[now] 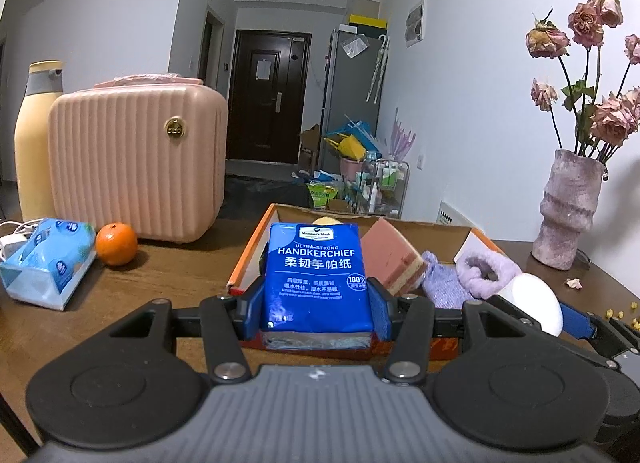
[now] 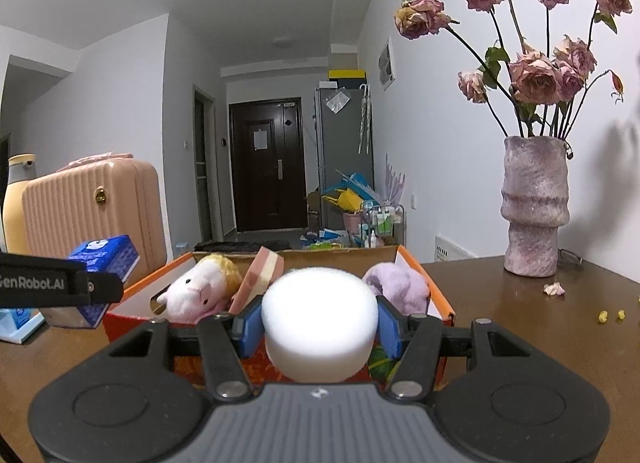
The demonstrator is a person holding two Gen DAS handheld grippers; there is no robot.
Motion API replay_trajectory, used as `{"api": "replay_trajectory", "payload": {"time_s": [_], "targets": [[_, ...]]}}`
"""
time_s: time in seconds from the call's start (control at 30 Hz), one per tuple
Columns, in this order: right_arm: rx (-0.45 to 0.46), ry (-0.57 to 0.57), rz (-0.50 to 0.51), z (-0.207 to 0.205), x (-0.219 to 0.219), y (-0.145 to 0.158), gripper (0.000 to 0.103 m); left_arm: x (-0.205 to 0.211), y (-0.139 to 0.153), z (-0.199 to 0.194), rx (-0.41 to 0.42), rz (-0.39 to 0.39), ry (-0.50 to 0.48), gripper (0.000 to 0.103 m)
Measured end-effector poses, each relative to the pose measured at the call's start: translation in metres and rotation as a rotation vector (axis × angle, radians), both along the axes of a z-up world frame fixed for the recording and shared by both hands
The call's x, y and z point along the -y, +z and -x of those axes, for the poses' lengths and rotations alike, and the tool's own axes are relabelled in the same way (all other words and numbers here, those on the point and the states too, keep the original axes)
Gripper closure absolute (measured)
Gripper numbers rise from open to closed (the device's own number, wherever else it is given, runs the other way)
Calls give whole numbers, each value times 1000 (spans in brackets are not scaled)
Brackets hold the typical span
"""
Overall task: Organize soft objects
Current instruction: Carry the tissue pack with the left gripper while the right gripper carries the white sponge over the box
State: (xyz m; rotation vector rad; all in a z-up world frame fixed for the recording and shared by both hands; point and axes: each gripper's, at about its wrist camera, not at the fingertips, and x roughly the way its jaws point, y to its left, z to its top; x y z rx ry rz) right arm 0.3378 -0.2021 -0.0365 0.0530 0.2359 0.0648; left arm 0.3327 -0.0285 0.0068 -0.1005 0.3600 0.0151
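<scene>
Handkerchief pack [image 1: 318,279] hiding box [image 1: 256,239] interior, white sponge [image 2: 320,327] hiding box front

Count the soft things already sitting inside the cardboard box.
4: plush toy at left, pink sponge beside it, lavender cloth and purple fluffy item at right. More may be hidden in the box.

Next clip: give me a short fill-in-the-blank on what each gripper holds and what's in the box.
1. The left gripper is shut on a blue pack of ____.
2. The right gripper is shut on a round ____ sponge.
3. In the orange-edged box, the plush toy lies ____ of the purple sock.

Missing: handkerchiefs; white; left
</scene>
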Motion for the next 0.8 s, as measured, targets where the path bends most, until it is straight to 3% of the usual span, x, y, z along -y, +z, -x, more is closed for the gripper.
{"api": "replay_trajectory", "payload": {"time_s": [0.8], "targets": [[30,-6,10,-54,-1,0,47,17,0,-56,21,-14,-15,50]]}}
